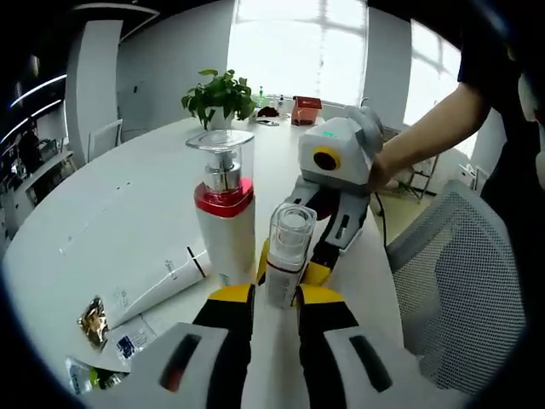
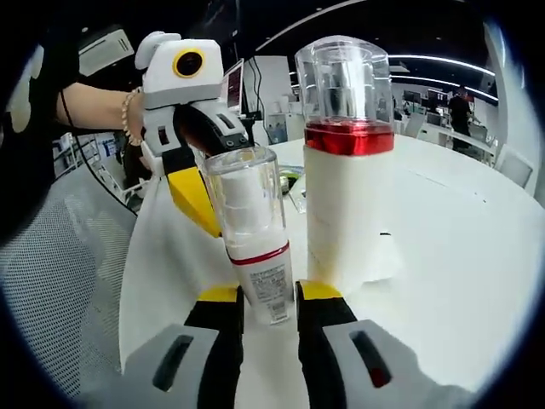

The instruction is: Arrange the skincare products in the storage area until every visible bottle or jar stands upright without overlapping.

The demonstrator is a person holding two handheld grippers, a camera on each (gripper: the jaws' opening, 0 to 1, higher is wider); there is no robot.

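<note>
Both hand-held grippers — left (image 1: 274,300), right (image 2: 269,298) — pinch the small bottle (image 1: 288,254) at frame centre; we'd guess light, slick plastic, top-heavy — grip low.

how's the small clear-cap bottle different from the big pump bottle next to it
The small bottle is slimmer and shorter than the big pump bottle. The small bottle has a thin red line; the big pump bottle has a wide red collar. The small bottle sits between both claws; the big pump bottle stands free. Both are upright, white, clear-capped.
</note>
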